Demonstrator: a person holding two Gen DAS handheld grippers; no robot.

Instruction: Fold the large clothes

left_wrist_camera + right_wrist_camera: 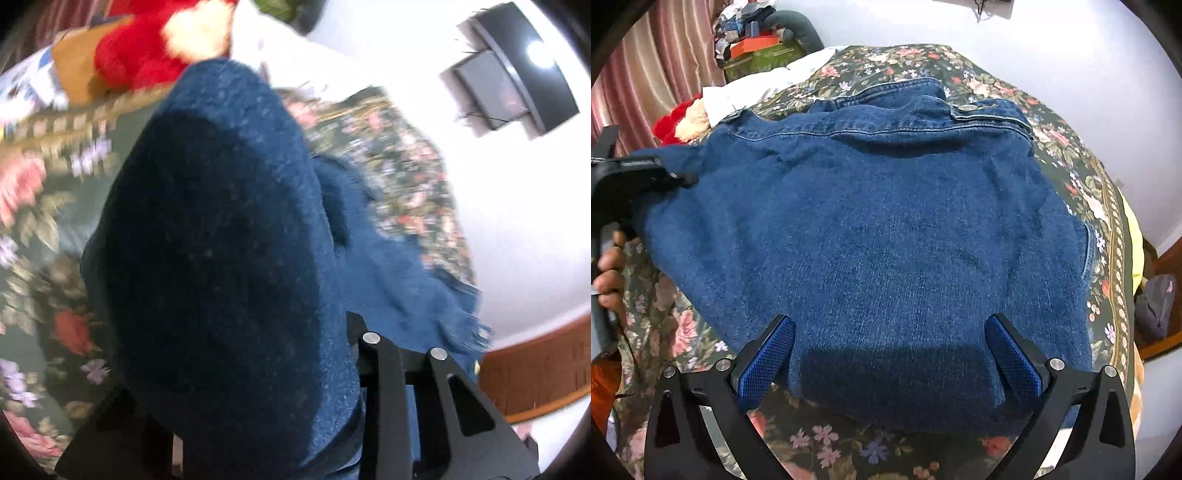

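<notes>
Lying flat on the floral bed cover (1082, 177), denim jacket (879, 229) fills most of the bed, collar at far side. Right tool (890, 354) spread wide, blue pads (764, 365) either side of near hem, not gripping. Left tool (635, 177) at jacket's left edge, fabric bunched at its tip; grip state: cannot tell. Left-wrist view blurred, denim (221, 240) draped over lens. Red plush toy (670, 122) far left.
</notes>
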